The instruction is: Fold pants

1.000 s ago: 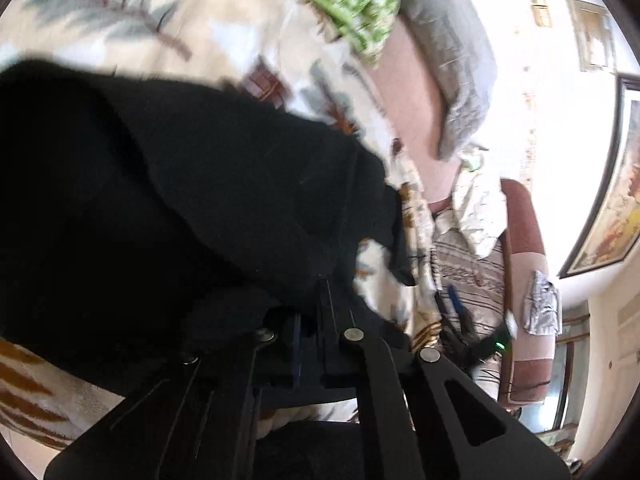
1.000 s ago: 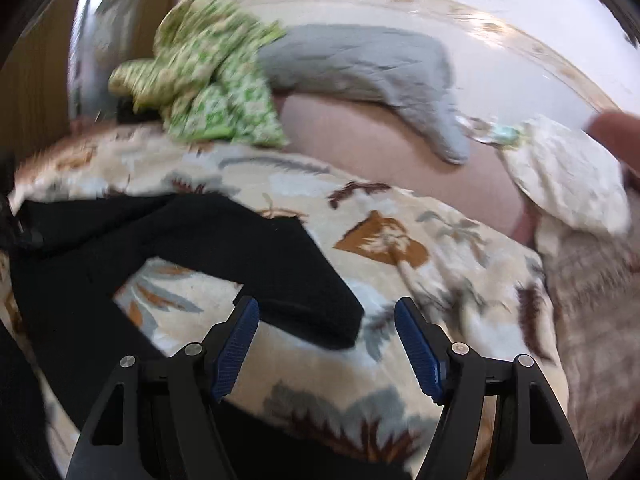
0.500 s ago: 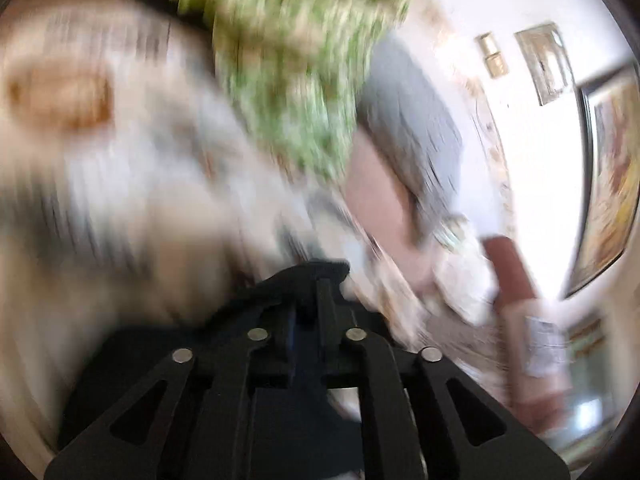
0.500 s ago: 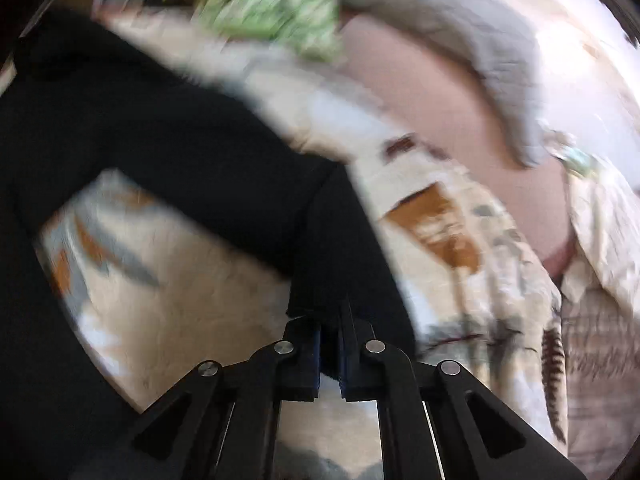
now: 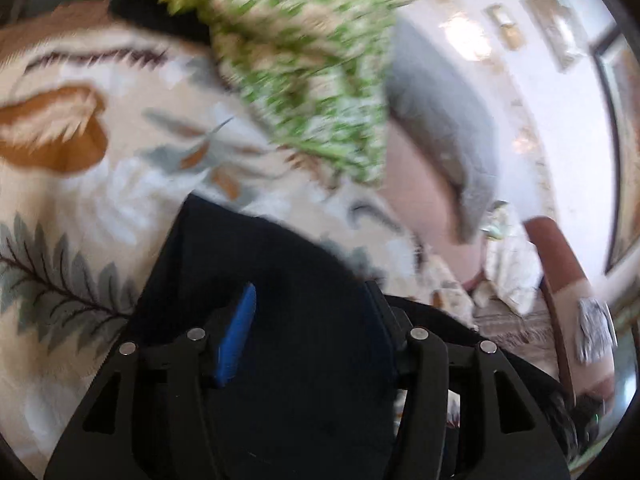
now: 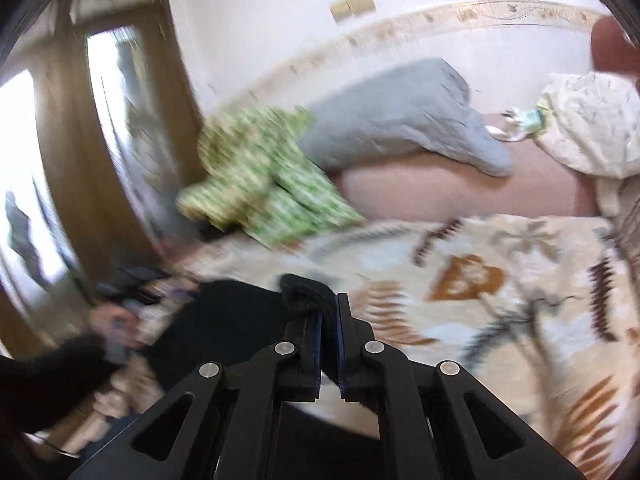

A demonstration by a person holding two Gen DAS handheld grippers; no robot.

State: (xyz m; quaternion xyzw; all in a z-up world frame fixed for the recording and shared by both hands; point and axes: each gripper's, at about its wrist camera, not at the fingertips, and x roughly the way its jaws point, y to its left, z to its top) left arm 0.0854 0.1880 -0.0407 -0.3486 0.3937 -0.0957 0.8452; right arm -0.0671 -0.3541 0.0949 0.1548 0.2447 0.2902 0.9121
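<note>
Across the leaf-print bedspread (image 5: 92, 184) lie the black pants (image 5: 280, 280), dark fabric spread under both of my tools.

Left gripper (image 5: 312, 316): my 2 jaws are opening. The blue pad of 1 finger (image 5: 236, 340) stands clear to the left, and the other finger sits apart to the right. Black cloth lies between and below them, but neither pad presses on it.

Right gripper (image 6: 329, 312): my jaws are closed tight on a raised fold of the pants (image 6: 308, 292). The fold bunches up just above the fingertips. From there the fabric runs down and left across the bedspread (image 6: 500, 280) toward its near left edge. The view there is blurred, and the exact lie of the cloth cannot be told.

Surroundings: a green patterned cloth (image 6: 264, 184) rests at the far edge of the bedspread, touching a grey quilted cover (image 6: 400, 116) beside it. A pale printed pillow (image 6: 592, 132) sits at the far right corner. A wooden door (image 6: 72, 152) stands to the left of the bed.
</note>
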